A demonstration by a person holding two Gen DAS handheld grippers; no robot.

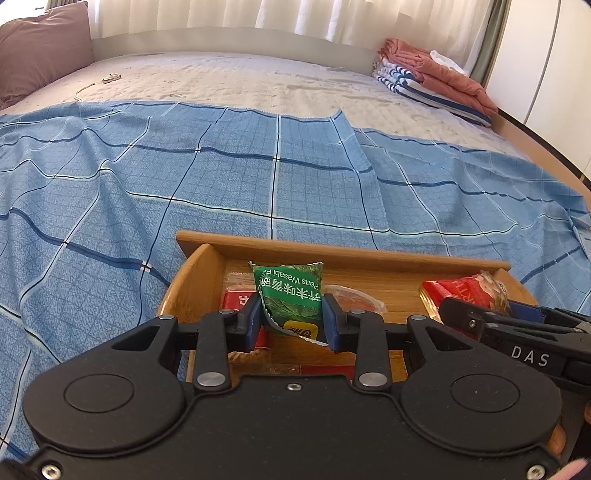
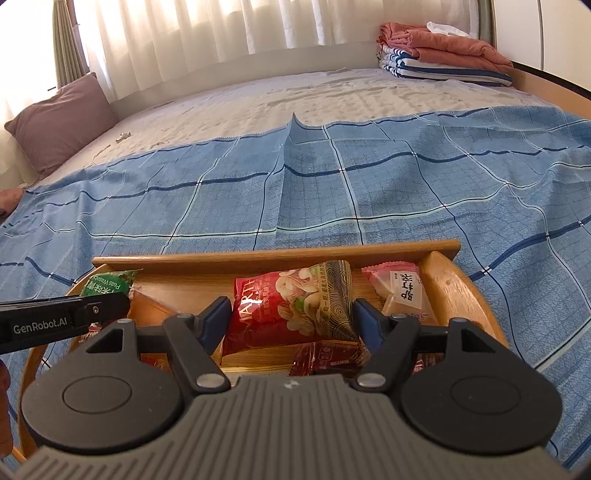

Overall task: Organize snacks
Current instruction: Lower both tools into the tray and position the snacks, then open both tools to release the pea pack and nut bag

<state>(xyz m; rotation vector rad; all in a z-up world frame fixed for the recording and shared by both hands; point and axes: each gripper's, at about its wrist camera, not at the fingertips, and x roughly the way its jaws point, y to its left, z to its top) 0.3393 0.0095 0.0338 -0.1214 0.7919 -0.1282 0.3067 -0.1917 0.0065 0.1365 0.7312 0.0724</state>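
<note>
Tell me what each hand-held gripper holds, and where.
Left hand-held gripper: green wasabi-pea packet, by its side edges. Right hand-held gripper: red nut packet, across its sides.

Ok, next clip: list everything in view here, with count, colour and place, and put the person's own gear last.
wooden tray: one, light brown, on the blue cloth, nearest the cameras
green pea packet: one, green, over the tray's left part, between the left claw's pads
red nut packet: one, red with dark gold end, mid tray, between the right claw's pads
pink-topped packet: one, pink and tan, tray's right end
other small snacks: several, mostly red, in the tray, partly hidden
checked cloth: one, blue, spread over the bed
pillow: one, mauve, far left
folded laundry: one pile, rust, white and blue-striped, far right
curtains: pale, behind the bed
left claw: one, black with blue pads
right claw: one, black with blue pads
</note>
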